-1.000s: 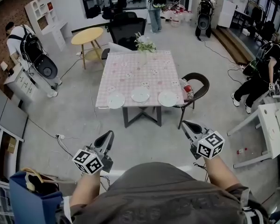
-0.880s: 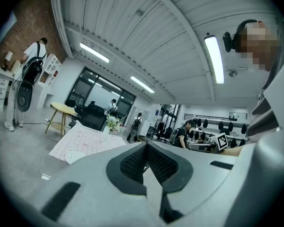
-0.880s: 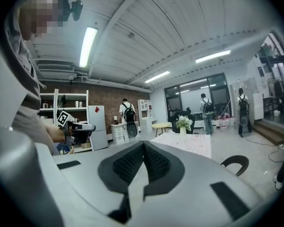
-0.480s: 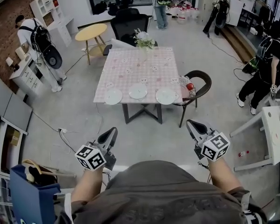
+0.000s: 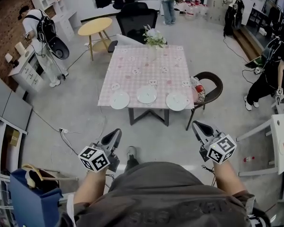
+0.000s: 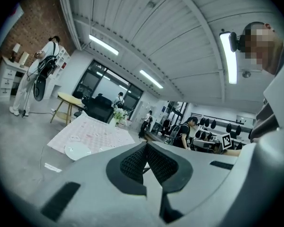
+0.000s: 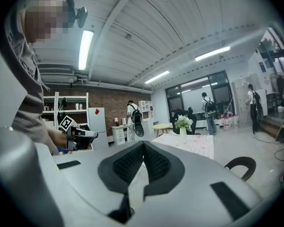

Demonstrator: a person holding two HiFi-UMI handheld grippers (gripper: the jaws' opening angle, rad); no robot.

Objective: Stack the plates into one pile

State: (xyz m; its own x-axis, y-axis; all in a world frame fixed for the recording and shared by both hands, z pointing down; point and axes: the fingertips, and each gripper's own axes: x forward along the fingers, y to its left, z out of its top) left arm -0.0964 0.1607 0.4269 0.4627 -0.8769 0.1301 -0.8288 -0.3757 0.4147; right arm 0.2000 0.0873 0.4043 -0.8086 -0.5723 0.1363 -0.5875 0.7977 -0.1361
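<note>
Nothing of the stacking was done when we looked. The three plates lay singly in a row along the near edge of the table (image 5: 142, 65), each flat on the pink checked cloth and none touching another. The left plate (image 5: 119, 100) sat near the near-left corner. The middle plate (image 5: 146, 94) lay a little farther in, and the right plate (image 5: 176, 101) sat near the near-right corner, close to the dark chair (image 5: 212, 86). From that far off we could not be sure, but all three looked empty and much alike in size. So the whole job was left: two plates to be lifted onto a third, and by our reckoning we first had to get to the table.

Both tools were well apart from the plates, with a stretch of bare floor between them and the table's near edge. We held the left gripper (image 5: 114, 135) low in front of us, its pads pressed together with nothing between them. The left plate lay roughly straight ahead of it. The right gripper (image 5: 199, 126) was likewise closed tip to tip on nothing, and the right plate lay ahead of it and somewhat toward the left. We judged that the jaws would have to open before either could take a rim.
</note>
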